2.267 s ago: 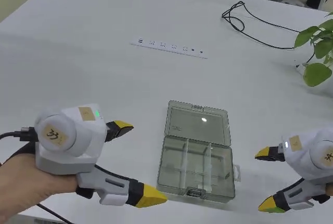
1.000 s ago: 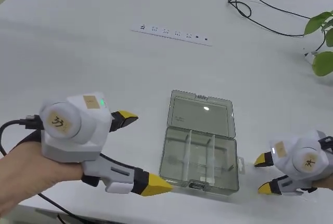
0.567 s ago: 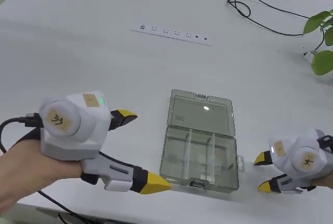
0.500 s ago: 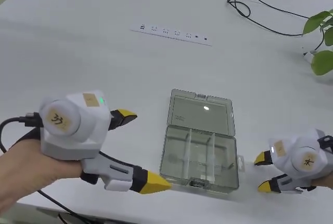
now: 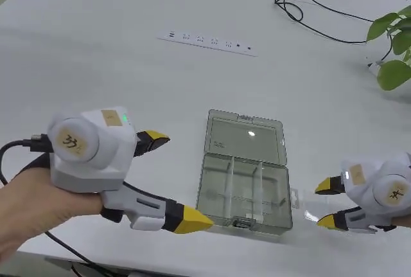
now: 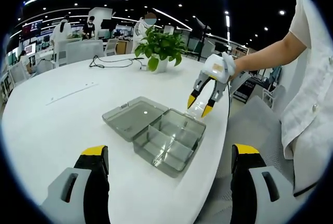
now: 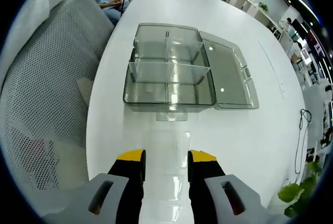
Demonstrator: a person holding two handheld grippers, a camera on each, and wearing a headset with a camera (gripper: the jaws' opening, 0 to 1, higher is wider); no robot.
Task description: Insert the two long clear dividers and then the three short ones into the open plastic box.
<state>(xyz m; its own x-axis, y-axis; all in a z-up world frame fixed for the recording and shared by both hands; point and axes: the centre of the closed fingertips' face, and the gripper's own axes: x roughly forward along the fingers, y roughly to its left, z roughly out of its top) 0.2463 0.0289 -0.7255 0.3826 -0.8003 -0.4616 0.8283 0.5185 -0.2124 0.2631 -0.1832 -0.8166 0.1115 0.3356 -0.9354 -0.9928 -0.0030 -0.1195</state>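
Well, step: likely fetching a loose divider beside the box.
Box: open, some dividers already standing inside.
Left gripper: jaws wide, empty.
Right gripper: jaws slightly apart, at divider, ungripped.
Next: pinch it, lift, align with slots.

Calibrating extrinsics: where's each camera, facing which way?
Head view: headset, looking down at the open box; left gripper, right gripper, a hand show.
Left gripper view: on the left gripper, facing across the box toward the right gripper; own jaws, an arm.
Right gripper view: on the right gripper, facing the box side-on; own jaws.
Shared: the box in all three.
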